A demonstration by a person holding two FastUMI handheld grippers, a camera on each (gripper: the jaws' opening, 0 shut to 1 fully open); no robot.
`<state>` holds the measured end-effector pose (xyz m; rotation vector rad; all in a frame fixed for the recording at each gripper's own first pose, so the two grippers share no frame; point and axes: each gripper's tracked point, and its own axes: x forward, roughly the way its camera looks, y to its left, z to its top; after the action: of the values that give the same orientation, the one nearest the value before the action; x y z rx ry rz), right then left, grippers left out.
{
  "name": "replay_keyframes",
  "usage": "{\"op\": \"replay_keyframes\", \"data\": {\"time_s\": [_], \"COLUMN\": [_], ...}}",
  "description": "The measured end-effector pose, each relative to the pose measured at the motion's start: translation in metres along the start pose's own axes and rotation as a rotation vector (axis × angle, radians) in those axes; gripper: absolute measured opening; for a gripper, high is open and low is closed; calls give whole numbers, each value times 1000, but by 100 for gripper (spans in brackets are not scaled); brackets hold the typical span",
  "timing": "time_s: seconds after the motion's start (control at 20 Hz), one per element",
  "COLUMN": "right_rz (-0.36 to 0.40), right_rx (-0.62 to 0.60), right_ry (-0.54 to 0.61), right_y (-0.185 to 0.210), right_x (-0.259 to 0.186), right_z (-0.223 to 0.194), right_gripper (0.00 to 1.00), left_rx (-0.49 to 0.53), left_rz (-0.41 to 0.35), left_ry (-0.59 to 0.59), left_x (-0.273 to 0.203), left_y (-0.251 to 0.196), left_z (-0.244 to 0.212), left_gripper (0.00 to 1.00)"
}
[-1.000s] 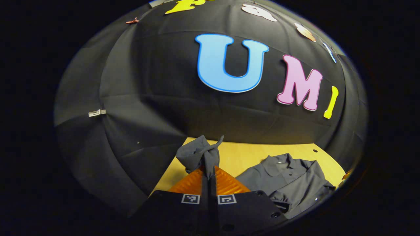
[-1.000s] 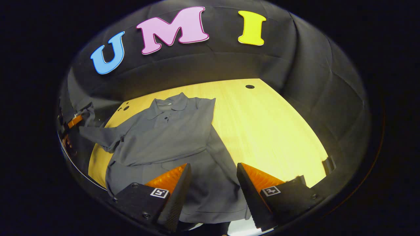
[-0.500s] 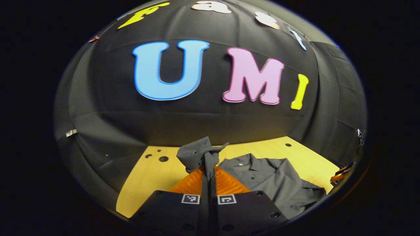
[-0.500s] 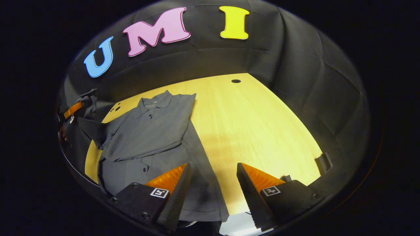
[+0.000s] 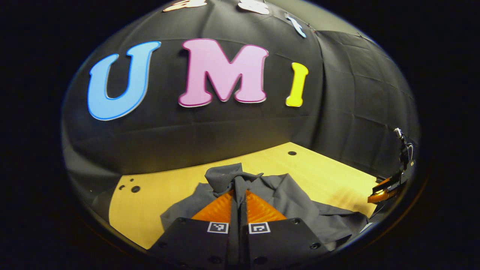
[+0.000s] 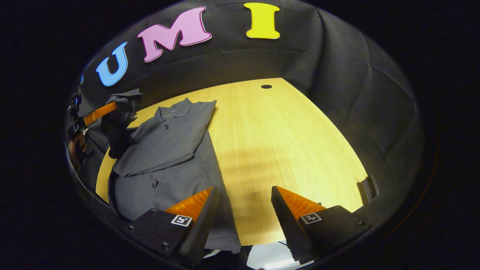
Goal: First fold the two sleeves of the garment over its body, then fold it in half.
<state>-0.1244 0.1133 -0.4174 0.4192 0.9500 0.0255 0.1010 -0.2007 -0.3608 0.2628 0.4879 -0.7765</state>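
Observation:
A grey collared shirt (image 6: 165,138) lies on the wooden table (image 6: 285,142), collar toward the wall, with one sleeve lying folded across its chest. My left gripper (image 5: 240,192) is shut on the bunched end of the other sleeve (image 5: 227,177) and holds it up above the shirt's body (image 5: 296,202). In the right gripper view that left gripper (image 6: 98,112) hangs at the shirt's left side with the lifted sleeve (image 6: 120,108) drooping from it. My right gripper (image 6: 243,189) is open over bare wood just right of the shirt's hem, with nothing between its fingers; in the left gripper view it (image 5: 386,185) is at the far right edge.
Black cloth walls close in the table at the back and sides. Small round holes (image 5: 135,189) mark the tabletop near the far corners, one hole (image 6: 266,86) by the back wall. A dark clip (image 6: 368,186) sits on the table's right edge. A hand (image 6: 77,148) holds the left gripper.
My left gripper has swung right with the sleeve, from beside the shirt to over its body. The right gripper has drifted right, off the hem onto bare wood, still open.

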Motion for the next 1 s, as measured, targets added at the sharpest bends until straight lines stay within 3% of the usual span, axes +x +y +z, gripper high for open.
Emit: {"op": "replay_keyframes", "data": {"time_s": [0.35, 0.65, 0.8, 0.9, 1.0], "right_rz": [45, 60, 69, 86, 99], "right_rx": [-11, -1, 7, 17, 22], "right_ry": [44, 65, 76, 86, 83], "right_y": [-5, -2, 1, 5, 11], "right_x": [9, 8, 6, -1, -1], "right_z": [-10, -19, -27, -34, -34], "right_gripper": [88, 88, 88, 92, 92], "left_rx": [56, 116, 105, 101, 96], "left_rz": [-189, -261, -331, -358, -384], "left_ry": [138, 236, 275, 276, 280], "left_x": [42, 58, 56, 52, 47], "left_y": [-88, -112, -127, -132, -139], "left_z": [-68, -113, -131, -132, -134], "left_gripper": [5, 6, 11, 25, 57]}}
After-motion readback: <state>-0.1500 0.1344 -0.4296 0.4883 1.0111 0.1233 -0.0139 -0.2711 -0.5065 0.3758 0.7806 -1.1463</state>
